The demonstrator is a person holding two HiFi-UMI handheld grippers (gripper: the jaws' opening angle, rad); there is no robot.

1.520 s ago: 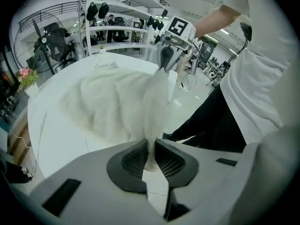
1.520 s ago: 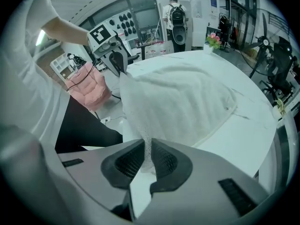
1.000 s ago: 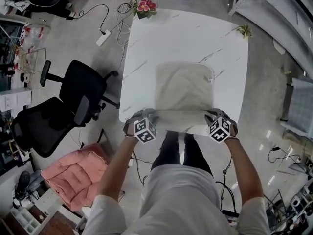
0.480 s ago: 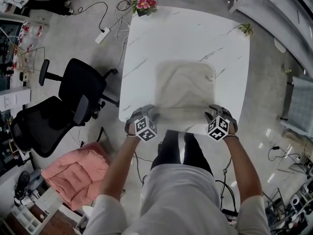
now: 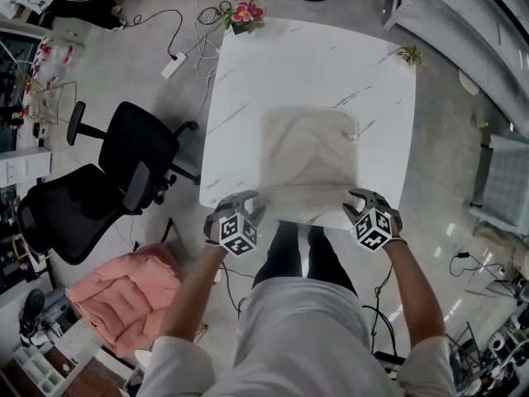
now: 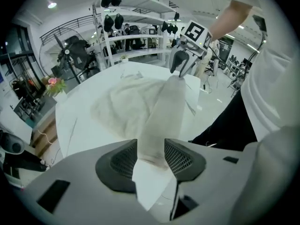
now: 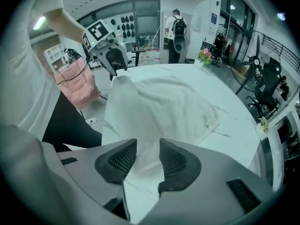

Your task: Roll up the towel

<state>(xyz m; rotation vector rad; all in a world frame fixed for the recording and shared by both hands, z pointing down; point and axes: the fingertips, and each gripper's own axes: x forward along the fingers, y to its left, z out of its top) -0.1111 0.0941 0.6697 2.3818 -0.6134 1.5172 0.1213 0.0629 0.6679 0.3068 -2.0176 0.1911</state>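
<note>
Looking at a pale towel [image 5: 310, 151] lying on the near half of a white marble table [image 5: 248, 81], mostly flat and spread toward the far side. Noting a narrow rolled band [image 5: 306, 195] along the towel's near side, running parallel to the table's front edge and just inside it.

Finding the left gripper [image 5: 246, 198] hanging over the left end of that band, pointing steeply down. Seeing in the left gripper view both jaws parted, having just been opening, with the roll's end sitting between the pads [image 6: 180, 156] but lying loose on the table, not pinched.

Finding the right gripper [image 5: 357, 197] over the band's right end in the same steep pose. Seeing in the right gripper view both jaws likewise parted, having just been opening, with towel cloth showing in the gap and nothing gripped.

Moving outward: standing at the table's front edge, both bare forearms reaching out to the grippers. Passing a pot of pink flowers [image 5: 245, 11] at the far left corner and a small green plant [image 5: 411, 52] at the far right corner. Spotting on the floor to the left two black office chairs [image 5: 124, 164], a pink cushion [image 5: 124, 292], and a white power strip [image 5: 173, 63] with trailing cables.
</note>
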